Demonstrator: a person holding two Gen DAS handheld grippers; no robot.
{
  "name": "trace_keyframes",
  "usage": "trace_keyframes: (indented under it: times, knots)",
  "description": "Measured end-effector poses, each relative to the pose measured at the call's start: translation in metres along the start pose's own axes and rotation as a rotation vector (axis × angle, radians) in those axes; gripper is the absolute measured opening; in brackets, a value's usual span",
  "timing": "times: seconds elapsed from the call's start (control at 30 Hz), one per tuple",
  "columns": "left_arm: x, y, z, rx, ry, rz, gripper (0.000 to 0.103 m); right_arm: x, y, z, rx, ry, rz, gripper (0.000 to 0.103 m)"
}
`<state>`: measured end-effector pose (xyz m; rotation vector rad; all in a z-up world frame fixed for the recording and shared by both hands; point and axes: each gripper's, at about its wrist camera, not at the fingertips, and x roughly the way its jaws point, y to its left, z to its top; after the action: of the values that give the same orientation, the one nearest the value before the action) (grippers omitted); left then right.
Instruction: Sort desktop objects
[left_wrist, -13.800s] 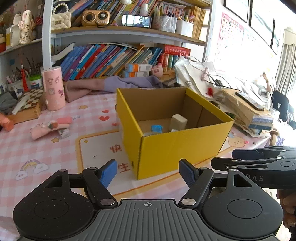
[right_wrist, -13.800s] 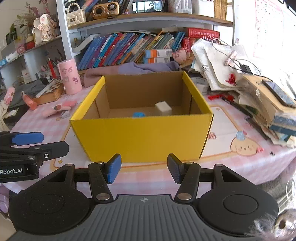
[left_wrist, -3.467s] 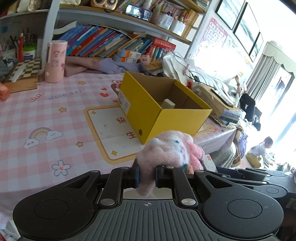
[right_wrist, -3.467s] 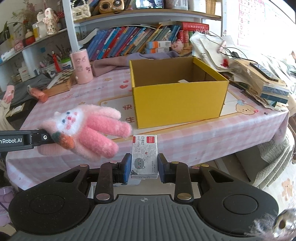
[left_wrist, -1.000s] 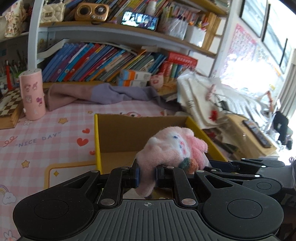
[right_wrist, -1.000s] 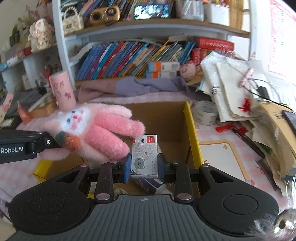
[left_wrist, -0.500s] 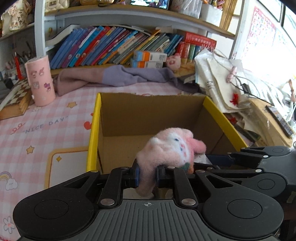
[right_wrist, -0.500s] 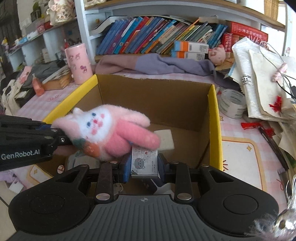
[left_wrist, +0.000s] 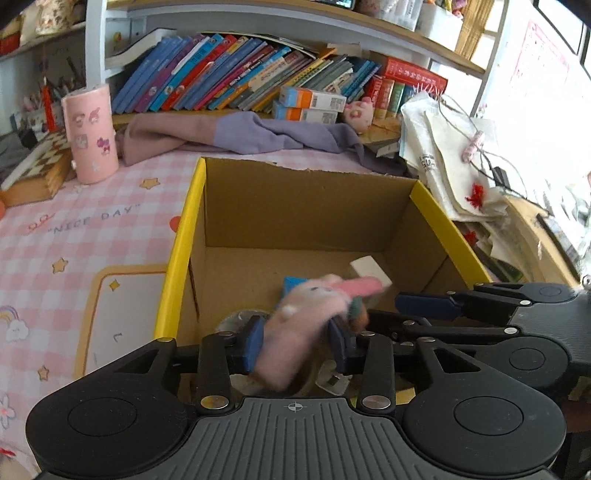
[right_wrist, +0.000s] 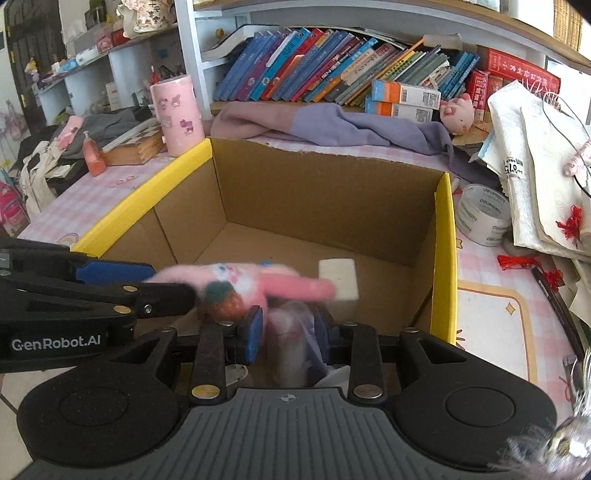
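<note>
A yellow cardboard box (left_wrist: 181, 236) is seen standing open on the pink checked table (left_wrist: 74, 236). Behind it a pink cylindrical cup (left_wrist: 90, 133) is set beside a chessboard case (left_wrist: 37, 170), a purple cloth (left_wrist: 236, 136) is draped along the table's back edge, and a row of books (left_wrist: 236, 81) leans on the shelf above. A roll of tape (right_wrist: 482, 214) lies just right of the box, next to a heap of papers (right_wrist: 535, 166).

On the box floor a white block (left_wrist: 369, 271) and a small blue item (left_wrist: 293, 284) are found.

The left hand-held gripper (left_wrist: 295, 341) is held over the box's near edge; its jaws are opening, and the pink plush rabbit (left_wrist: 303, 314), blurred, is seen between them, over the inside of the box. The right hand-held gripper (right_wrist: 290, 328) is seen nearly closed; a blurred pale object (right_wrist: 291, 343), probably the small carton, is seen between its blue pads (right_wrist: 255, 332), above the box's near interior.
</note>
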<state>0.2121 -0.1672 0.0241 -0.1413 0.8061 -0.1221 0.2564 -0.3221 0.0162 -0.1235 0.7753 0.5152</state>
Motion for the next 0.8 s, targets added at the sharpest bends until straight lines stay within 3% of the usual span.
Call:
trace_keyframes:
  times: [0.03,0.1,0.17,0.2,0.3,0.43,0.8]
  knots:
    - [-0.003,0.000,-0.001,-0.003,-0.008,-0.005,0.042,-0.001,0.000,0.000,0.000,-0.005,-0.001,0.030]
    - [-0.010,0.000,-0.002,-0.004,-0.031,0.007,0.053,-0.005,0.001,-0.001,0.007,-0.016,-0.007,0.032]
    - [-0.018,0.003,-0.003,-0.010,-0.065,0.036,0.070,-0.009,0.002,-0.003,0.022,-0.029,-0.014,0.032]
    - [-0.021,0.004,-0.003,-0.016,-0.078,0.036,0.072,-0.013,0.002,-0.004,0.032,-0.037,-0.015,0.034]
    - [-0.033,0.009,-0.004,-0.032,-0.110,0.032,0.075,-0.020,0.007,-0.007,0.042,-0.057,-0.025,0.041]
    - [-0.051,0.014,-0.011,-0.023,-0.152,0.032,0.078,-0.028,0.016,-0.012,0.066,-0.085,-0.048,0.042]
    - [-0.100,0.042,-0.040,-0.051,-0.248,0.130,0.086,-0.058,0.049,-0.024,0.114,-0.164,-0.144,0.047]
